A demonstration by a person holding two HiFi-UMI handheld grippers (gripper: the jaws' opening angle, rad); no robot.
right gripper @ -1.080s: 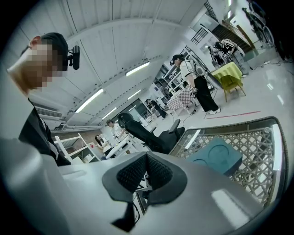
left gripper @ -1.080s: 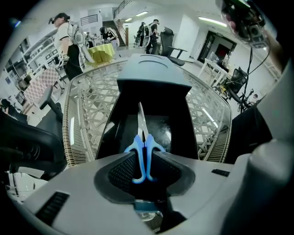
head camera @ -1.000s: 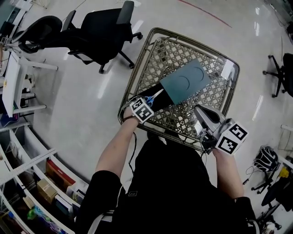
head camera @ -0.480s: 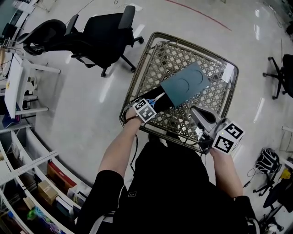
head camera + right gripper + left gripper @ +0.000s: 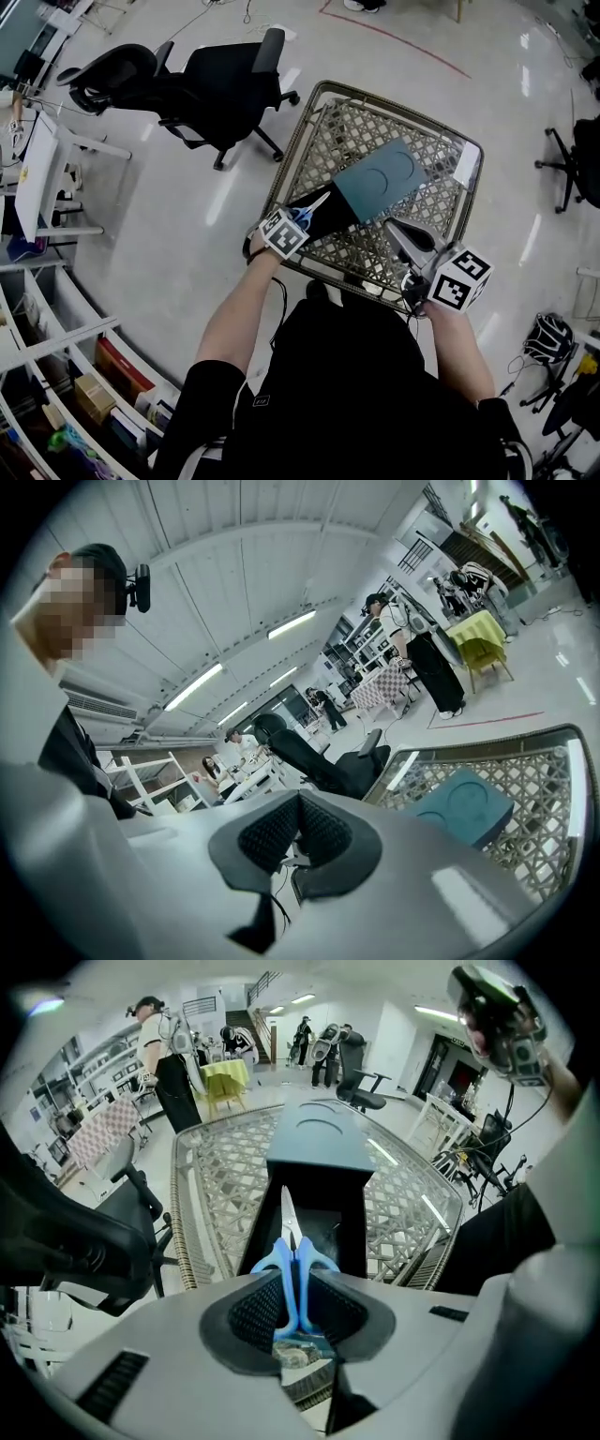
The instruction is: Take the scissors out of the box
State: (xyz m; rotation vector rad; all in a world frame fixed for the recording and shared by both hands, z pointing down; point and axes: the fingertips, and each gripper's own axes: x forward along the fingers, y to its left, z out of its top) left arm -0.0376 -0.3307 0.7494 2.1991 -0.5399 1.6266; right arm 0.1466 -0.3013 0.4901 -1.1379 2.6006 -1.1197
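Scissors are being gripped by the left tongs, whose pads have just been closing and are pressing on the blue handles. The blades are pointing away over the dark open end of the teal-lidded box. The right tongs are hanging pressed together, gripping nothing. Farther out, the box is lying in a woven basket.

The person wears a black short-sleeved shirt; left gripper and right gripper are grey with black-and-white marker cubes
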